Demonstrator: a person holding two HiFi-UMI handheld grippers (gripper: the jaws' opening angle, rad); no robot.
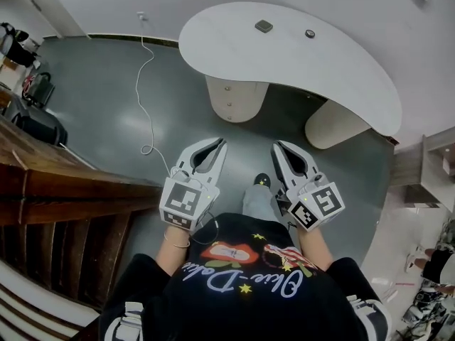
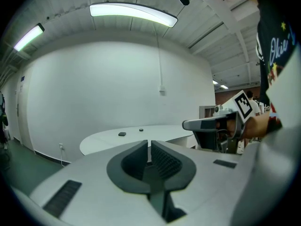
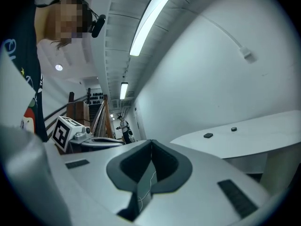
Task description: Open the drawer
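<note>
Well, the person stands with both arms out in front, close to the body, the two tips side by side and a little apart. The left hand-held gripper (image 1: 219,145) has its jaws pressed together with nothing between them. The right hand-held gripper (image 1: 278,146) is closed and empty in the same way. Both point across the grey floor (image 1: 92,98) toward a white curved surface (image 1: 227,45), which lies ahead of the tips and well apart from them. On it, farther ahead, sit a square grey piece (image 1: 264,26) and, just right of that, a round dark piece (image 1: 310,33). A white cable (image 1: 144,84) trails over the floor ahead and left of the left hand-held gripper. Dark wooden stairs (image 1: 64,190) stand off to its left. Where the drawer is, I cannot tell from any view.
</note>
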